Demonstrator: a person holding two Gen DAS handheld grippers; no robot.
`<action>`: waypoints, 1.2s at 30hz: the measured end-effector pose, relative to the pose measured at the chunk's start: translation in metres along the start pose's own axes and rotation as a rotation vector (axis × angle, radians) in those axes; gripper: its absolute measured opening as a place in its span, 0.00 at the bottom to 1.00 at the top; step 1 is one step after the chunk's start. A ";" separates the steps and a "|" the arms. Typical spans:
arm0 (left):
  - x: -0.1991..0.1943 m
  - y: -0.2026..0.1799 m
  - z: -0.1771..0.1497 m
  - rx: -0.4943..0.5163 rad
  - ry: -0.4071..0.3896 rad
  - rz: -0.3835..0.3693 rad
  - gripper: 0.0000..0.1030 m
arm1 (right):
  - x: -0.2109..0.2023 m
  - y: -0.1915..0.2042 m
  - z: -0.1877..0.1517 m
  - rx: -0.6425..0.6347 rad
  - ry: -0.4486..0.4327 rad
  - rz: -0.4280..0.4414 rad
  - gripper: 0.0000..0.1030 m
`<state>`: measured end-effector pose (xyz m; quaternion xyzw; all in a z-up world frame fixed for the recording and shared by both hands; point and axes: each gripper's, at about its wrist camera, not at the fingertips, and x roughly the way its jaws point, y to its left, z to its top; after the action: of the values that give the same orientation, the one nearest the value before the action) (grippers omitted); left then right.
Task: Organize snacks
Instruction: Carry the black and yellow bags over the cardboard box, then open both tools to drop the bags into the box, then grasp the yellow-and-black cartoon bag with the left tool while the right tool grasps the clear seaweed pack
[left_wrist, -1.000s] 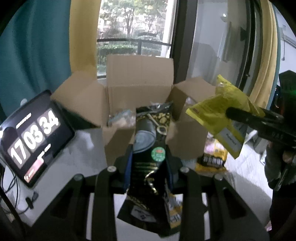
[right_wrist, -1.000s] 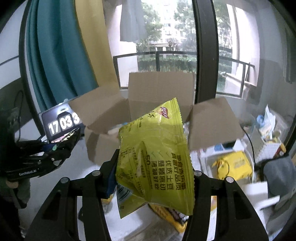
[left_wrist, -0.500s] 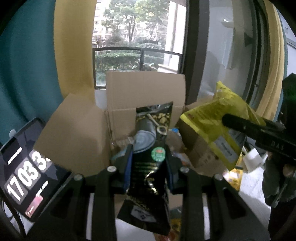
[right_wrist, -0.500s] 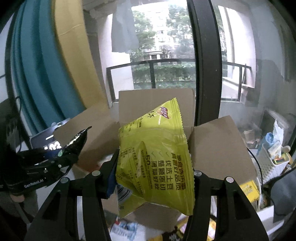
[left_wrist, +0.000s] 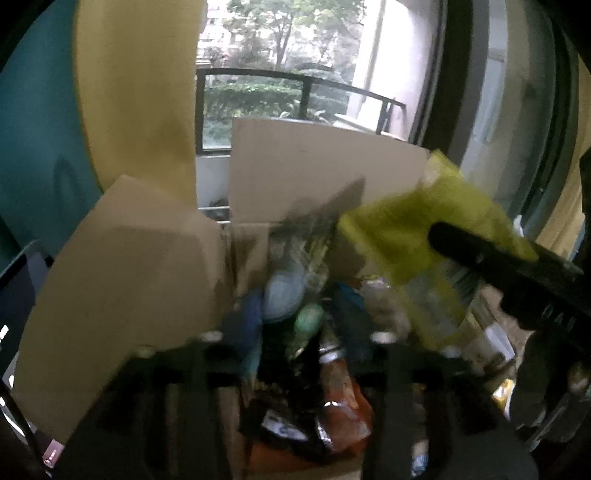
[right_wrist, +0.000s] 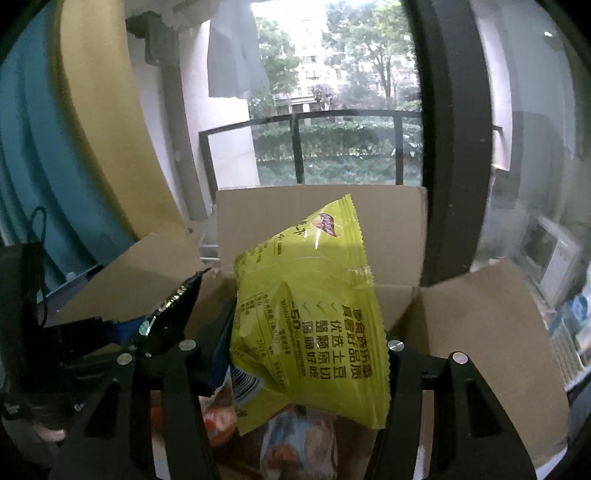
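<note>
My left gripper (left_wrist: 295, 336) is shut on a black snack bag (left_wrist: 306, 258), held over the open cardboard box (left_wrist: 317, 166); this view is blurred by motion. My right gripper (right_wrist: 306, 343) is shut on a yellow-green chip bag (right_wrist: 314, 302), also over the box (right_wrist: 406, 225). The yellow bag (left_wrist: 417, 229) and the right gripper's finger (left_wrist: 491, 258) show at the right of the left wrist view. The black bag's tip (right_wrist: 173, 302) and the left gripper show at the left of the right wrist view. Several snack packs (right_wrist: 295, 439) lie inside the box.
The box flaps stand open on the left (left_wrist: 122, 277), the back and the right (right_wrist: 487, 332). A tablet clock (left_wrist: 14, 295) sits at the far left. A window with a balcony railing (right_wrist: 332, 118) is behind. Cluttered items (right_wrist: 569, 314) lie at the right.
Both grippers have moved forward with their bags and now sit over the box opening. The box looks larger and its contents come into view.
</note>
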<state>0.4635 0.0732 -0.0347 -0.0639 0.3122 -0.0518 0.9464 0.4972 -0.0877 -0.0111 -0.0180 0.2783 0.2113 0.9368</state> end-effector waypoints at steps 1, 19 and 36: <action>-0.003 0.000 0.000 -0.003 -0.008 -0.006 0.76 | 0.003 0.001 0.000 0.001 0.005 0.000 0.65; -0.084 -0.007 -0.026 -0.005 -0.079 -0.020 0.78 | -0.057 0.018 -0.037 -0.035 0.043 0.008 0.72; -0.158 -0.025 -0.086 0.027 -0.090 -0.043 0.78 | -0.123 0.032 -0.087 -0.043 0.055 0.042 0.72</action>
<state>0.2845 0.0630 -0.0071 -0.0602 0.2670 -0.0735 0.9590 0.3469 -0.1193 -0.0172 -0.0381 0.2994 0.2366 0.9235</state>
